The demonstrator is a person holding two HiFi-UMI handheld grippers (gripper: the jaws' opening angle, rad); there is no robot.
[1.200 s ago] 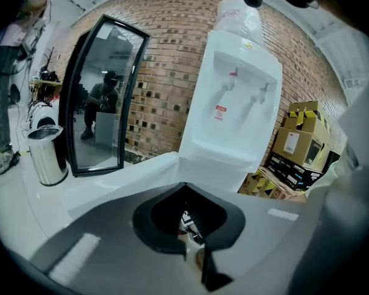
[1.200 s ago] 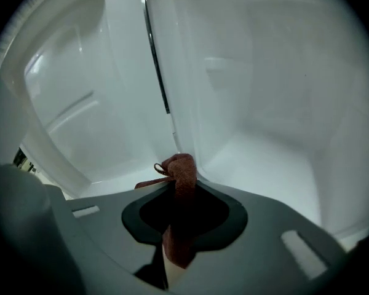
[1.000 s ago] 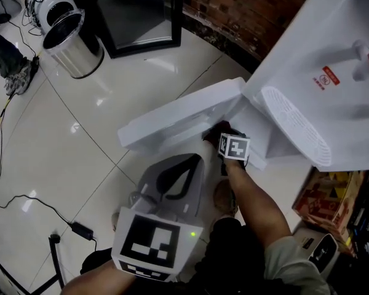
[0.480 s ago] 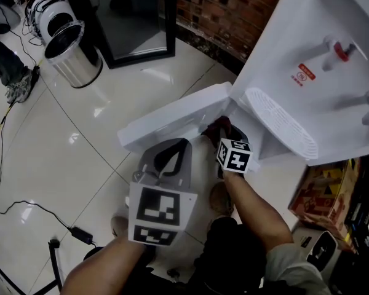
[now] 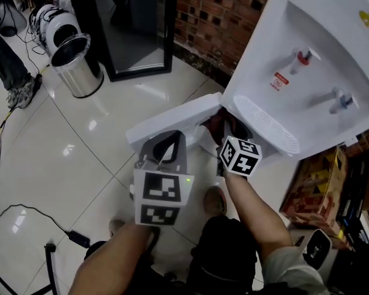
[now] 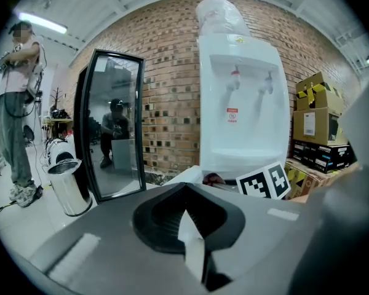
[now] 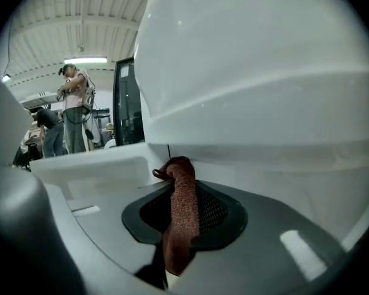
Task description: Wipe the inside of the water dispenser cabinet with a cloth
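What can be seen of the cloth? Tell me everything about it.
The cloth is rust-brown, coarse, knitted-looking fabric, bunched into a narrow upright strip. The right tool is shut on it, and its crumpled top end pokes out past the jaw tips. It sits at the open front of the white water dispenser cabinet. Whether it touches the cabinet cannot be told.

bin [image 5: 79,66]: steel, round, open top, upright on the floor, near the mirror's left edge
mirror [image 5: 135,29]: tall, black frame, stands beside the brick wall [image 5: 212,11]
floor [image 5: 61,152]: glossy white tiles
cable [image 5: 12,208]: black, loose across the tiles, ends at power brick [image 5: 80,239]
boxes [image 6: 317,112]: cardboard, stacked at the far right
bystander [image 6: 15,103]: standing far left, light top, grey trousers
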